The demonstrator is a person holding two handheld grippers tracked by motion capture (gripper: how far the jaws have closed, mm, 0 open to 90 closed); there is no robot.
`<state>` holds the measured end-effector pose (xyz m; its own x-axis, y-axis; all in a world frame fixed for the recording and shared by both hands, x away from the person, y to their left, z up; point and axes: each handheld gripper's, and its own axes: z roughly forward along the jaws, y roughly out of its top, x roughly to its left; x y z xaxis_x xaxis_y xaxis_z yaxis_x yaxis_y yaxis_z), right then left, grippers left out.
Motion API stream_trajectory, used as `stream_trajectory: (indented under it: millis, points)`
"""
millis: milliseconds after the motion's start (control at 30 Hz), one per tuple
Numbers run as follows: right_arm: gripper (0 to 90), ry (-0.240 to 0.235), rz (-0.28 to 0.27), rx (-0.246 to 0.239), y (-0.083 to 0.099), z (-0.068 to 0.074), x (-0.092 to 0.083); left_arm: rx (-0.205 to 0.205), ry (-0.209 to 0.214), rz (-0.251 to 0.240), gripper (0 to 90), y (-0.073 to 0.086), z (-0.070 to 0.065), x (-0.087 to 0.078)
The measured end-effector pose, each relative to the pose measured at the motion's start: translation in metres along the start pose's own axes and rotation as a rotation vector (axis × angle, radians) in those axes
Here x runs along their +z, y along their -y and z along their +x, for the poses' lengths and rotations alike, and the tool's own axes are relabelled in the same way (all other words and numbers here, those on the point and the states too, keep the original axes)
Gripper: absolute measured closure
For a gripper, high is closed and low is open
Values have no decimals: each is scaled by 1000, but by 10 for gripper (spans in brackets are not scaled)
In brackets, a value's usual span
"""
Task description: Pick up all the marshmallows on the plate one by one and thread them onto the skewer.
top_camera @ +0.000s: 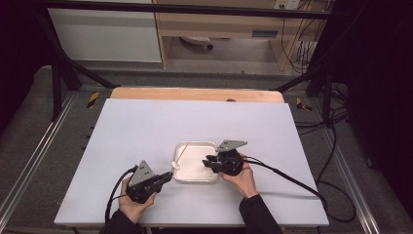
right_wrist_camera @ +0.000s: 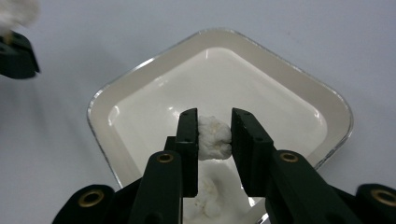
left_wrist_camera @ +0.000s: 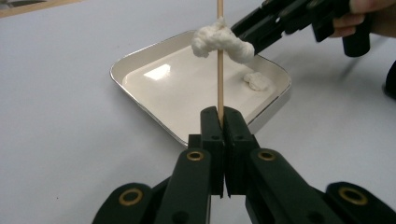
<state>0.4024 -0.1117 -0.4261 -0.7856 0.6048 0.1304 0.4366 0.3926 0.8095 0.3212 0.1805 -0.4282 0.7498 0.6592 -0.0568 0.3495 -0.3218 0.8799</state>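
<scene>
My left gripper (left_wrist_camera: 220, 114) is shut on a thin wooden skewer (left_wrist_camera: 220, 79) that stands up between its jaws. A white fluffy lump (left_wrist_camera: 208, 38) sits on the skewer higher up. In the high view the left gripper (top_camera: 170, 176) is at the left edge of a white square tray (top_camera: 195, 144). My right gripper (right_wrist_camera: 214, 126) hangs over the tray (right_wrist_camera: 140, 70), and its pads press on a small white lump (right_wrist_camera: 214, 137). From the left gripper view, the right gripper's jaws reach in close behind the skewer's lump. A loose white lump (left_wrist_camera: 256, 81) lies in the tray.
The tray sits near the front middle of a white table sheet (top_camera: 146, 126). Cables (top_camera: 292, 178) trail from both grippers toward the table's front edge. More white material (right_wrist_camera: 208, 196) lies in the tray under my right jaws.
</scene>
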Motion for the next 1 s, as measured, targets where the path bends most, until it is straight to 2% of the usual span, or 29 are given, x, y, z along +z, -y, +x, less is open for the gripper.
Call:
stream_trajectory:
  millis: [67,100,533,767,1000]
  points:
    - [736,-18,-33,6,-5,2,-10,8,4,-2,886,0,0,0]
    - [737,-26,-51,10,-7,2,-14,-1,-13,11,886,0,-1,-1]
    - [745,-141,-240,91,-32,5,-68,9,-1,12,886,0,-4,1]
    - [748,-184,-286,108,-46,9,-74,15,4,13,886,0,-4,1]
    - [752,-211,-306,139,-55,10,-69,22,11,12,886,-1,-6,1]
